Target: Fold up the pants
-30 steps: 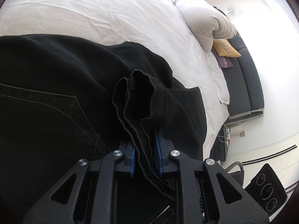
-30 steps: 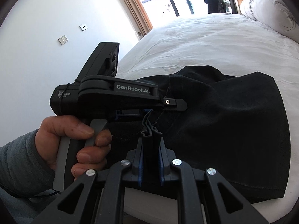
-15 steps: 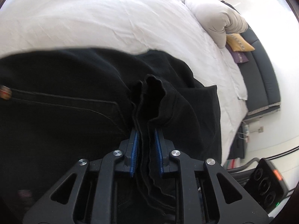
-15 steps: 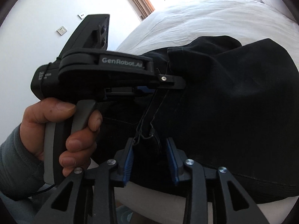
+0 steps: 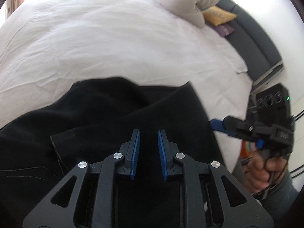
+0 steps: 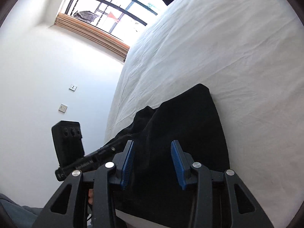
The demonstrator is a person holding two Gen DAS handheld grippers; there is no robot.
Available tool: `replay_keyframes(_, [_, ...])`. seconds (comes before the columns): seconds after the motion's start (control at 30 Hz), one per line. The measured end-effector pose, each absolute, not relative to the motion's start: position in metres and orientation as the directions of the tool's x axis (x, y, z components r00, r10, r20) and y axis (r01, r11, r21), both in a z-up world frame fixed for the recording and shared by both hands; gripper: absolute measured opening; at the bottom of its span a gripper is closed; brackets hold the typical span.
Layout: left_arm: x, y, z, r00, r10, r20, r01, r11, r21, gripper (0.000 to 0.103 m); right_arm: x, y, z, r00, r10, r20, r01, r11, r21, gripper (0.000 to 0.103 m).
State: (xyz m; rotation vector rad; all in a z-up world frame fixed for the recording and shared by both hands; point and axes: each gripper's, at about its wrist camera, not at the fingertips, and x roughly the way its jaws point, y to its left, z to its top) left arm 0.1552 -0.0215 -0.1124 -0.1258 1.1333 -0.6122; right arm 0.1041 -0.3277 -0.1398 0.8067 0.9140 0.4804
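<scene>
Fabric that both claws pinched a second ago now lies free. Nearest, the left gripper stands with jaws slightly apart, nothing between them; the right gripper gapes wider, equally empty. Beyond them the black pants rest folded at the near edge of the white bed. This fold looks laid; smoothing or another fold likely follows.

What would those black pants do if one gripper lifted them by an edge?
The black pants would probably droop and unfold, since they lie in soft bulging layers on the white bed. The thick stitched fabric looks fairly heavy, so a small pinch might slip.
</scene>
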Motion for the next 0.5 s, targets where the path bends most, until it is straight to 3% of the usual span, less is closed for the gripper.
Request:
replay_keyframes(0.17, [0.127, 0.009, -0.131, 0.256, -0.541, -0.801, 0.355, 0.824, -0.442, 0.018, 0.107, -0.323, -0.178, 0.444, 0.666, -0.6, 0.004, 0.668, 0.744, 0.043])
replay_keyframes(0.27, [0.104, 0.036, -0.137, 0.263, -0.571, -0.777, 0.34, 0.809, -0.479, 0.018, 0.101, -0.328, -0.188, 0.435, 0.687, -0.582, 0.003, 0.645, 0.764, 0.043])
replay_keyframes(0.4, [0.092, 0.034, -0.127, 0.299, -0.519, -0.801, 0.349, 0.841, -0.414, 0.019, 0.104, -0.325, -0.171, 0.415, 0.734, -0.538, -0.089, 0.621, 0.779, 0.044])
replay_keyframes(0.5, [0.089, 0.025, -0.13, 0.297, -0.494, -0.817, 0.362, 0.85, -0.382, 0.018, 0.123, -0.32, -0.164, 0.401, 0.729, -0.554, -0.121, 0.642, 0.757, 0.044])
